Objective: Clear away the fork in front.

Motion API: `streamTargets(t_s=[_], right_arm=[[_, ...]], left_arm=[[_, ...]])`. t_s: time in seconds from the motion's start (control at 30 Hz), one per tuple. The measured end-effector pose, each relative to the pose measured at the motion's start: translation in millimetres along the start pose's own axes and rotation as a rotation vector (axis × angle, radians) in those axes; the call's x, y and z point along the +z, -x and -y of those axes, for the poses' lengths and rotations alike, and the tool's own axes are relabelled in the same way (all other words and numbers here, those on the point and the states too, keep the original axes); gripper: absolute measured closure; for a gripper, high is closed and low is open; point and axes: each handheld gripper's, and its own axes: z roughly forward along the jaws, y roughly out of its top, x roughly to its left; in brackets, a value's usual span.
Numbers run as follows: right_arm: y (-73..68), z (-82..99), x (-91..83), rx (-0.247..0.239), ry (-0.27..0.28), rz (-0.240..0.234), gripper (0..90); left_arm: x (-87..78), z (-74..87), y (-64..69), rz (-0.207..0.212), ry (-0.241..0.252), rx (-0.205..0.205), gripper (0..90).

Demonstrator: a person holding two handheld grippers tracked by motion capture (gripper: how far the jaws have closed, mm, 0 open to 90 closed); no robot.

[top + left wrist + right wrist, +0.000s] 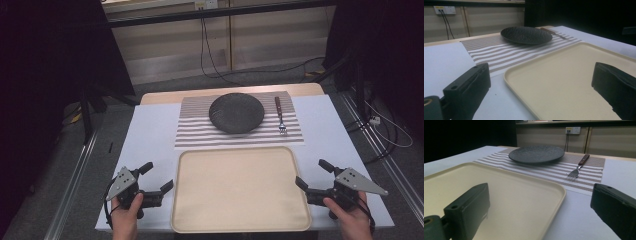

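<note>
**A:** Nearest us, two claws, one per hand. Left claw (159,178) low at the tray's left edge, right claw (311,173) mirroring it at the right edge. Both matt black, blocky, each with a grey three-cornered plate on top.

**B:** How wide are they?

**A:** Wide apart, both of them, and nothing between the jaws. The left claw (539,85) has one jaw over the bare worktop and the other over the tray's floor; whether it touches, I cannot tell. The right claw (539,205) straddles the tray's right rim the same way.

**B:** And the tray itself?

**A:** The tray (240,152) is cream, smooth, looks like plastic: a rounded rectangle with a low raised lip, sitting at the near edge of the worktop (150,135), which is covered pale and flat. You see that lip curve nicely in the left gripper view (510,71) and in the right one (560,191).

**B:** Beyond it?

**A:** Just behind the tray lies a mat (195,130), woven, with brown and white stripes running crosswise. On its middle sits a plate (236,113), round, shallow, dark charcoal, with a pebbled, rough surface. Same plate in the gripper views (526,35) (536,153).

**B:** Anything beside it?

**A:** A fork (279,116) to the plate's right, on the mat, apart from the plate: reddish wood handle pointing away, metal tines (573,173) toward the tray.
</note>
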Motion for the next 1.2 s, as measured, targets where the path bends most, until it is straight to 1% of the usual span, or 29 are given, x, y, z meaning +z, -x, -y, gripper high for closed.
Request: streamTargets(t_s=[0.03, 0.07, 0.1, 0.27, 0.33, 0.47, 0.57, 0.7, 0.73, 0.8, 0.87, 0.93, 1.0, 1.03, 1.07, 1.2], right_arm=[[0.1, -0.3, 0.9, 0.006, -0.005, -0.001, 2.0], [0.5, -0.8, 3.0, -0.005, -0.012, 0.001, 2.0], [0.5, -0.8, 3.0, -0.005, -0.012, 0.001, 2.0], [2.8, -5.2, 9.5, -0.012, -0.014, 0.013, 2.0], [5.6, -9.2, 15.4, -0.034, -0.022, 0.021, 2.1], [8.0, -11.3, 22.1, -0.050, -0.035, 0.024, 2.4], [11.6, -13.2, 27.9, -0.047, -0.043, 0.027, 2.3], [16.2, -16.1, 34.5, -0.045, -0.048, 0.039, 2.1], [17.2, -17.0, 36.5, -0.041, -0.051, 0.041, 2.2], [19.0, -19.0, 40.7, -0.043, -0.054, 0.045, 2.2], [20.8, -21.8, 48.1, -0.046, -0.058, 0.051, 2.3], [21.4, -22.8, 50.8, -0.044, -0.061, 0.051, 2.4], [23.4, -26.0, 59.4, -0.041, -0.067, 0.061, 2.5], [23.4, -26.0, 59.4, -0.041, -0.067, 0.061, 2.5], [25.0, -28.4, 64.3, -0.048, -0.071, 0.069, 2.4], [26.7, -31.9, 71.3, -0.056, -0.076, 0.075, 2.6]], left_arm=[[0.1, 0.4, -0.1, 0.001, -0.002, 0.001, 2.4], [0.2, 0.9, -0.1, 0.005, -0.008, -0.001, 2.4], [0.0, 1.2, -0.4, 0.006, -0.011, 0.001, 2.4], [-1.0, 1.2, -0.2, 0.007, -0.005, -0.004, 2.5], [-1.3, 1.2, -0.1, 0.011, -0.007, 0.001, 2.5], [-2.5, 0.8, -0.1, 0.015, -0.008, 0.004, 2.5], [-3.2, 1.3, -0.3, 0.019, -0.007, -0.001, 2.5], [-3.9, 1.3, -1.0, 0.021, -0.015, 0.004, 2.5], [-3.4, 1.4, -0.8, 0.021, -0.008, 0.001, 2.5], [-2.9, 1.3, -0.3, 0.025, -0.011, 0.002, 2.5], [-2.3, 1.4, 0.3, 0.028, -0.009, 0.000, 2.5], [-2.3, 1.3, 0.8, 0.026, -0.012, -0.004, 2.5], [-2.1, 1.3, 0.3, 0.030, -0.010, 0.002, 2.5], [-2.2, 1.2, 0.1, 0.029, -0.010, 0.004, 2.5], [-2.1, 1.2, -0.1, 0.031, -0.010, 0.003, 2.5], [-2.0, 1.4, -0.4, 0.033, -0.013, 0.007, 2.5]])
